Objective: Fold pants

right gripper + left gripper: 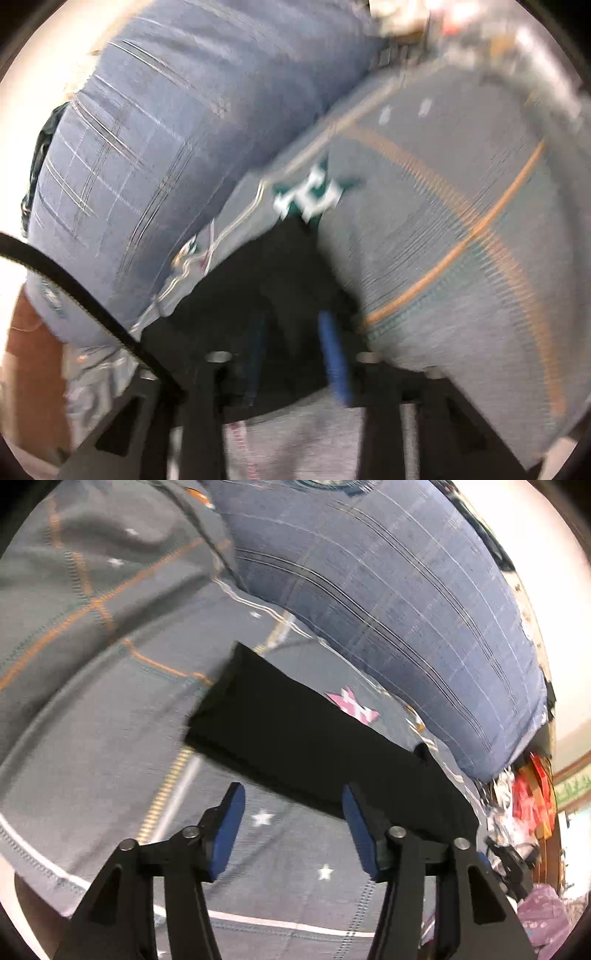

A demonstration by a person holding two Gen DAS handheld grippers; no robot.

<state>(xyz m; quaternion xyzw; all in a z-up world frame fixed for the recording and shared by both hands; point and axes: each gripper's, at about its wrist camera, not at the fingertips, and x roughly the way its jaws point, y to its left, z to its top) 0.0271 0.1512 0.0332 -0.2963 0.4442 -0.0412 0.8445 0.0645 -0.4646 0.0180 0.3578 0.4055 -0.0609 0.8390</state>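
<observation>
The black pants lie folded into a long narrow strip on the grey star-print bedsheet. My left gripper is open and empty, its blue pads just short of the strip's near edge. In the blurred right wrist view, black cloth lies between the blue pads of my right gripper. The jaws stand partly closed around it. Motion blur hides whether they pinch the cloth.
A large blue checked pillow lies along the far side of the pants; it also shows in the right wrist view. Cluttered colourful items sit past the bed's right edge. A black cable crosses the right view's lower left.
</observation>
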